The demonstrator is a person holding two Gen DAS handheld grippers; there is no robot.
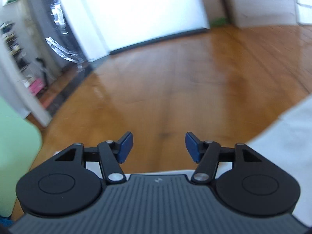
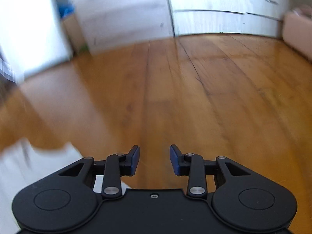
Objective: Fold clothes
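A white garment (image 1: 288, 136) lies on the wooden floor at the right edge of the left wrist view, and runs under the tool body. My left gripper (image 1: 159, 146) hangs open above bare floor, nothing between its blue pads. In the right wrist view the same white garment (image 2: 35, 167) spreads across the lower left, blurred. My right gripper (image 2: 154, 159) is open too, over bare floorboards to the right of the cloth, with an empty gap between the pads. A pale green cloth (image 1: 15, 152) fills the left edge of the left wrist view.
Wooden floor (image 2: 195, 97) stretches ahead in both views. A white panel (image 1: 136, 13) and a cardboard box (image 1: 214, 2) stand at the far side. White drawers (image 2: 234, 19) line the back wall, with a pinkish box (image 2: 298, 33) at the right. A cluttered shelf (image 1: 17, 58) stands at the left.
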